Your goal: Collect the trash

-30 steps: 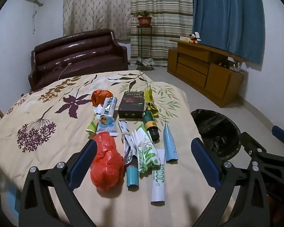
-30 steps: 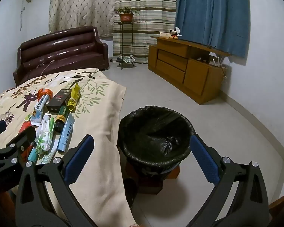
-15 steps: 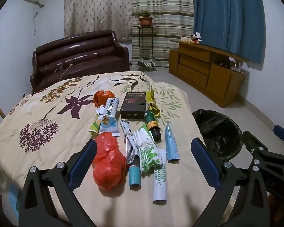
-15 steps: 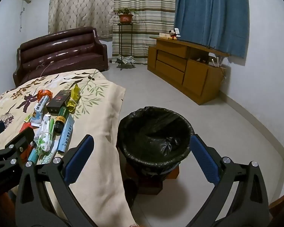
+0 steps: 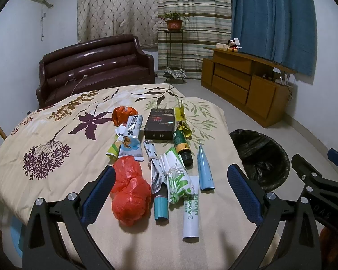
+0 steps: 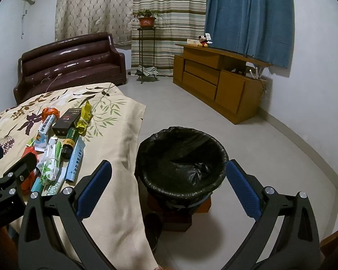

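Trash lies in a cluster on the floral tablecloth (image 5: 56, 139): a red plastic bag (image 5: 129, 191), a white tube (image 5: 191, 216), a light blue tube (image 5: 204, 167), a green-white wrapper (image 5: 178, 180), a dark bottle (image 5: 182, 146), a black box (image 5: 160, 123) and an orange wrapper (image 5: 121, 113). My left gripper (image 5: 171, 193) is open and empty, above the near end of the cluster. My right gripper (image 6: 167, 189) is open and empty, over the black-lined trash bin (image 6: 181, 157), which stands right of the table.
A brown sofa (image 5: 94, 65) stands behind the table. A wooden cabinet (image 6: 216, 78) lines the right wall. A plant stand (image 6: 146, 45) stands by the curtains. The tablecloth edge (image 6: 128, 180) hangs beside the bin. The bin also shows in the left wrist view (image 5: 261, 157).
The left wrist view has shifted slightly, so the trash sits a little higher and farther. The right gripper has barely moved. Both grippers stay open.
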Demonstrator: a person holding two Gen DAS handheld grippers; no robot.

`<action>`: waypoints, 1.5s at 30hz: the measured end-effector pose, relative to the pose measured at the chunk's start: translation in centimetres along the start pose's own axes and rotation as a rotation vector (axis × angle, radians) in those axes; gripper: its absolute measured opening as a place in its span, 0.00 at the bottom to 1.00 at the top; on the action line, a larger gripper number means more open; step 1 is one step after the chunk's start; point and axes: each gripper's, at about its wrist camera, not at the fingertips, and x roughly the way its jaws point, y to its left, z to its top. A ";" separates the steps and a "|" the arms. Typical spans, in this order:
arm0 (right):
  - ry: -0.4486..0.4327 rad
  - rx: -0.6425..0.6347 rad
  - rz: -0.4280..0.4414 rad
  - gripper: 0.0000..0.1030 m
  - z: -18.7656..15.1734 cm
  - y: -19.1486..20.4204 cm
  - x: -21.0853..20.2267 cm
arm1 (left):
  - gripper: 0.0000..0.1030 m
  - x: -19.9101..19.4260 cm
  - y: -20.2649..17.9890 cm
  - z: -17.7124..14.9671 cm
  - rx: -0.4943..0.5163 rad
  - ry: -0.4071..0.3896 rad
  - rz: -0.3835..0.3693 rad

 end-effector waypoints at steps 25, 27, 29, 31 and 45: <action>-0.003 -0.001 -0.001 0.96 -0.1 0.0 -0.1 | 0.94 0.0 0.0 0.0 0.000 0.003 0.000; -0.004 -0.001 -0.001 0.96 -0.1 0.0 -0.1 | 0.94 0.0 0.2 0.0 -0.001 0.003 0.001; -0.004 -0.001 -0.001 0.96 -0.1 0.0 -0.1 | 0.94 0.1 0.1 0.0 0.000 0.003 0.001; -0.003 -0.001 -0.001 0.96 -0.1 0.0 -0.1 | 0.94 0.1 0.1 0.0 0.000 0.004 0.000; -0.002 0.001 -0.002 0.96 -0.1 -0.3 0.0 | 0.94 0.1 0.1 0.0 0.002 0.005 0.000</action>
